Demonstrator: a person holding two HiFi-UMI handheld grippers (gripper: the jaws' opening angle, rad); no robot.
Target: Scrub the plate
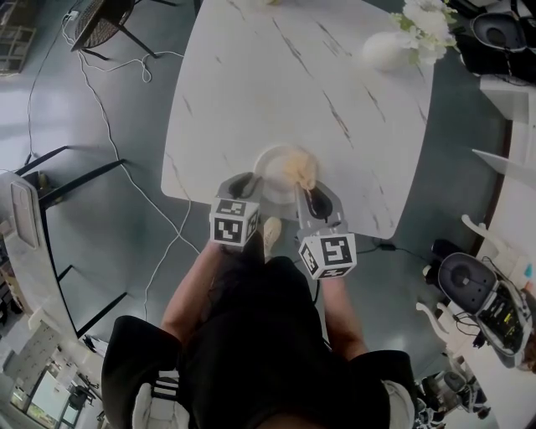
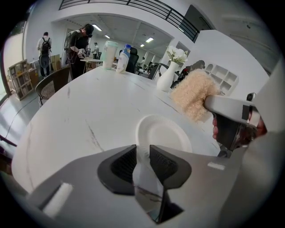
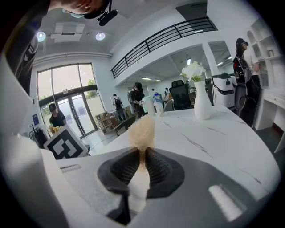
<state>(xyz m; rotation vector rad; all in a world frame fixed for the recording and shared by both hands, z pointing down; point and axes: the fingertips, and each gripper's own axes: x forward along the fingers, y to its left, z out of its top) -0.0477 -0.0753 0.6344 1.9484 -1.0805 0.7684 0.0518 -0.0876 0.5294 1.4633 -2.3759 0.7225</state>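
A white paper plate (image 1: pixel 280 172) (image 2: pixel 162 136) lies near the front edge of the white marble table (image 1: pixel 276 75). My left gripper (image 1: pixel 251 184) (image 2: pixel 142 156) is at the plate's near left rim. The rim runs in between its jaws, which stand a little apart, open. My right gripper (image 1: pixel 311 199) (image 3: pixel 142 164) is shut on a tan fluffy scrubber (image 1: pixel 300 167) (image 3: pixel 141 131). In the left gripper view the scrubber (image 2: pixel 192 95) hangs just above the plate's right side. Whether it touches the plate I cannot tell.
A white vase of white flowers (image 1: pixel 389 49) (image 2: pixel 167 75) (image 3: pixel 201 102) stands at the table's far right. Bottles (image 2: pixel 122 58) stand at the far end. A chair (image 1: pixel 100 21) and floor cables are to the left, and people stand in the background.
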